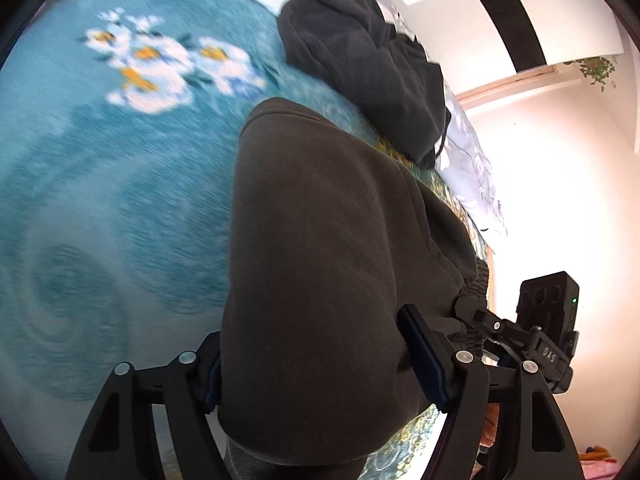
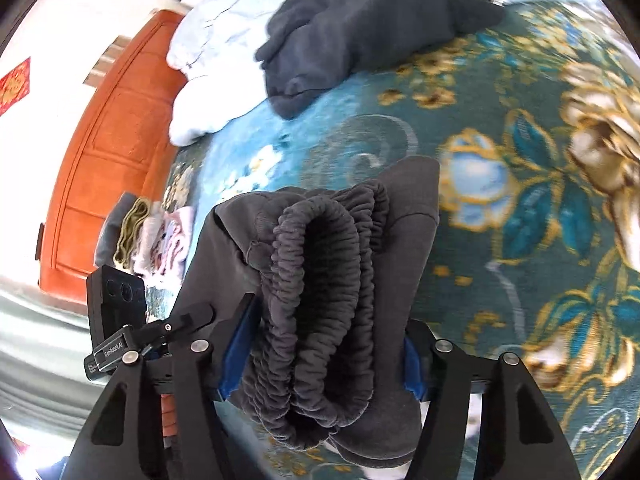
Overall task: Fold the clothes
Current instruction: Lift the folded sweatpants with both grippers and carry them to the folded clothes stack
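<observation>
Brown-grey folded trousers [image 1: 320,240] lie along the teal floral bedspread [image 1: 100,168]. My left gripper [image 1: 316,364] is shut on their folded end, a blue pad pressing each side of the cloth. In the right wrist view the elastic waistband bundle of the trousers [image 2: 320,280] stands between the pads of my right gripper [image 2: 324,360], which is shut on it. The right gripper's finger and camera block [image 1: 548,320] show at the trousers' waistband edge in the left wrist view. The left gripper's camera block [image 2: 116,304] shows at the left of the right wrist view.
A crumpled dark grey garment [image 1: 360,64] [image 2: 360,20] lies farther up the bed beside a white duvet [image 1: 472,160] [image 2: 208,60]. A stack of folded clothes [image 2: 152,232] sits near the bed's left edge. An orange door [image 2: 108,140] stands beyond it.
</observation>
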